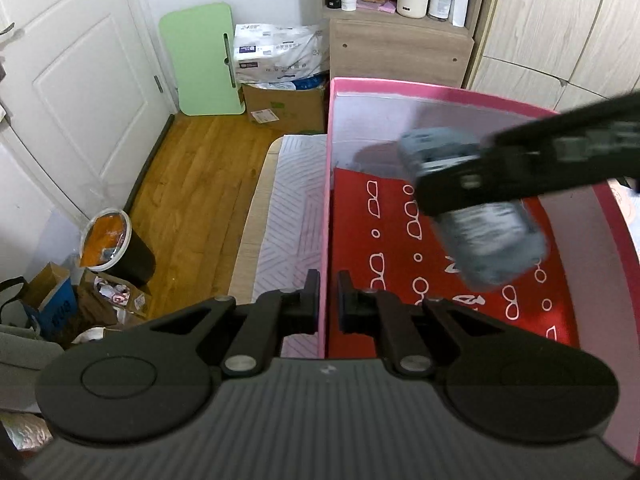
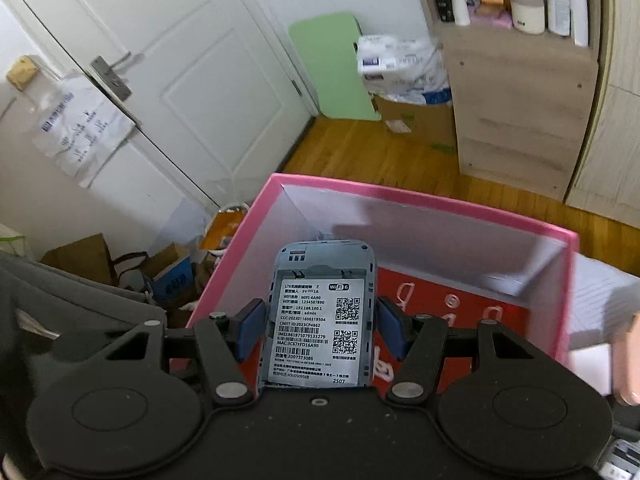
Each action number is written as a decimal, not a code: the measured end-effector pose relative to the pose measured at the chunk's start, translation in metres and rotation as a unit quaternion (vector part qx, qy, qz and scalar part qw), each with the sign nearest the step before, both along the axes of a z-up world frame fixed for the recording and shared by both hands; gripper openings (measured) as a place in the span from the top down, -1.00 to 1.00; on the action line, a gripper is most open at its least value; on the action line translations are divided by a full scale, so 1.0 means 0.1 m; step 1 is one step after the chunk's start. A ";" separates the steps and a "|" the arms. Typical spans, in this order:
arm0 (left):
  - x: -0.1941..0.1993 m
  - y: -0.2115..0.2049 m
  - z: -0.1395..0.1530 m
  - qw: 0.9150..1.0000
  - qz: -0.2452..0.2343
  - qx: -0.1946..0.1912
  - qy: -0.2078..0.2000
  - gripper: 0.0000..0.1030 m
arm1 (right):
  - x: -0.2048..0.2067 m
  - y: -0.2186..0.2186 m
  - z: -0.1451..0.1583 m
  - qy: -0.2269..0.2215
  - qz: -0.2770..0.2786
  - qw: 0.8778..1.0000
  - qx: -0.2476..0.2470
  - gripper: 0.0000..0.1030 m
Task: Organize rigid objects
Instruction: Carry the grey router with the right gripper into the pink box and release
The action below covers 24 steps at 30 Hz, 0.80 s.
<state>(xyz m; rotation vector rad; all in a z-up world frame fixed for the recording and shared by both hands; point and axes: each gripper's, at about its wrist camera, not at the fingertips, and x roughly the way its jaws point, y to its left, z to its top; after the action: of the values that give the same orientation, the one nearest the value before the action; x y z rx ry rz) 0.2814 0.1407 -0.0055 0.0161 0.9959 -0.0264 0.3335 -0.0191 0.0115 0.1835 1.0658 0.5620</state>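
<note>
Right gripper [image 2: 320, 320]: clamped on a grey-blue pocket WiFi router [image 2: 320, 316], label side up, held above the pink box [image 2: 432, 210]. Left gripper [image 1: 329, 300]: pinching the box's left wall. Box floor: red patterned sheet [image 1: 384, 248].

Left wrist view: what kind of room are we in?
Likely a home bedroom. A mattress edge sits under the pink box, wardrobe doors line the right wall, and a shelf holds toiletry jars and bottles.

White paneled door [image 1: 72, 80], wood floor [image 1: 200, 184], oak cabinet [image 1: 400, 48] w/ shelf.
</note>
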 end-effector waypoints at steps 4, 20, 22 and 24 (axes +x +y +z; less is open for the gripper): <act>-0.01 0.02 0.00 1.000 0.002 -0.006 -0.004 0.89 | 0.12 0.13 -0.18 0.024 -0.012 1.000 -0.007 -0.27; 0.00 0.05 0.00 1.000 0.007 -0.019 -0.004 0.89 | 0.04 -0.02 -0.04 0.034 -0.059 0.998 0.010 -0.41; 0.00 0.07 0.00 1.000 0.008 -0.022 -0.004 0.89 | -0.10 -0.14 0.15 0.024 -0.050 0.998 0.033 -0.41; 0.01 0.08 0.00 1.000 0.008 -0.023 -0.004 0.89 | -0.26 -0.27 0.33 0.012 -0.043 0.998 0.051 -0.42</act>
<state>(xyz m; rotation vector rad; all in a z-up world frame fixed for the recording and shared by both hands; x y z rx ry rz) 0.2819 0.1484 -0.0059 -0.0349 0.9871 -0.0340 0.3078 -0.0459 0.0444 0.3244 1.0485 0.5379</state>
